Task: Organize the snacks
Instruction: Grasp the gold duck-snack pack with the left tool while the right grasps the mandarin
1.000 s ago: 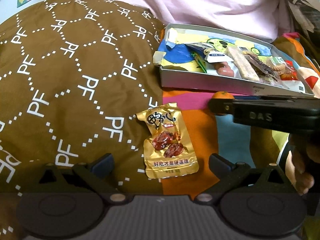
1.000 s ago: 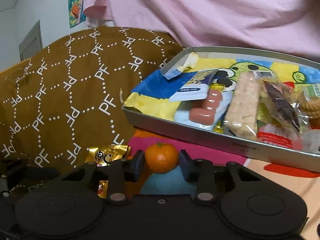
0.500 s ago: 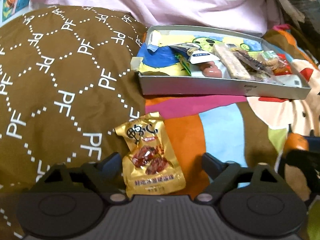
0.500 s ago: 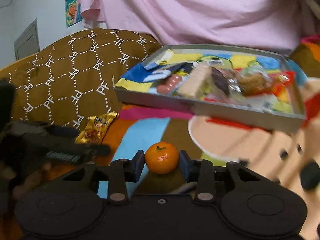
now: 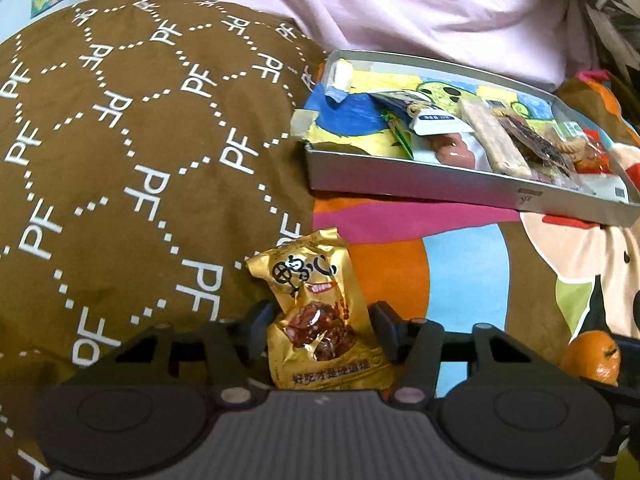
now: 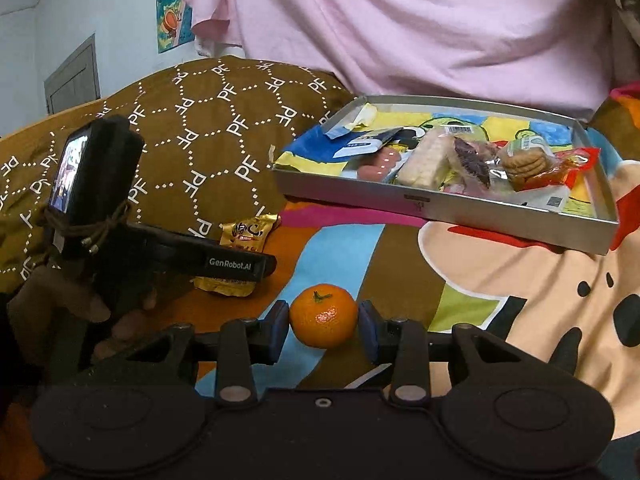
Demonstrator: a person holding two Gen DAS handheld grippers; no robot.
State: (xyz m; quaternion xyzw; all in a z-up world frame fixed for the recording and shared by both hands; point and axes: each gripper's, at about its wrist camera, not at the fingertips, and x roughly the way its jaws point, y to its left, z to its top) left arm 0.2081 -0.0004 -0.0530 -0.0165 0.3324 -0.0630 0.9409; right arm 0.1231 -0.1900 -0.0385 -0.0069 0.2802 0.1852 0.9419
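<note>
Left wrist view first: what is the left tool [image 5: 322,332] doing?
— Its jaws have just been closing on a gold packet [image 5: 316,280]. The packet stands between the pads, and each pad meets one side edge, so the tool pinches it low down, near the camera.

What does the packet rest on?
— It sits where a brown pillow [image 5: 120,140] meets a bright bedspread [image 5: 460,280]. Its top leans away from the tool, toward the tray.

And the right tool [image 6: 323,320]?
— It pinches a mandarin [image 6: 323,316], with one blue pad against each side. The stem end faces up. The fruit hangs just above the bedspread; I cannot tell whether it touches the cloth.

Can each tool see the other?
— Yes. The right wrist view shows the left tool's black body lying over the packet, gripped by a hand [image 6: 80,308]. In the left wrist view the mandarin shows at the far right edge.

Where is the tray [image 6: 360,194]?
— It lies on the bedspread beyond both tools, just beside the pillow, well apart from the packet and the mandarin.

What is in it?
— Wrapped snacks fill the middle and right: a sausage [image 6: 378,162], a pale bar [image 6: 426,158] and a stack of biscuits [image 6: 524,164]. The left part shows only the printed lining. A pink cloth [image 6: 400,20] hangs behind the tray.
</note>
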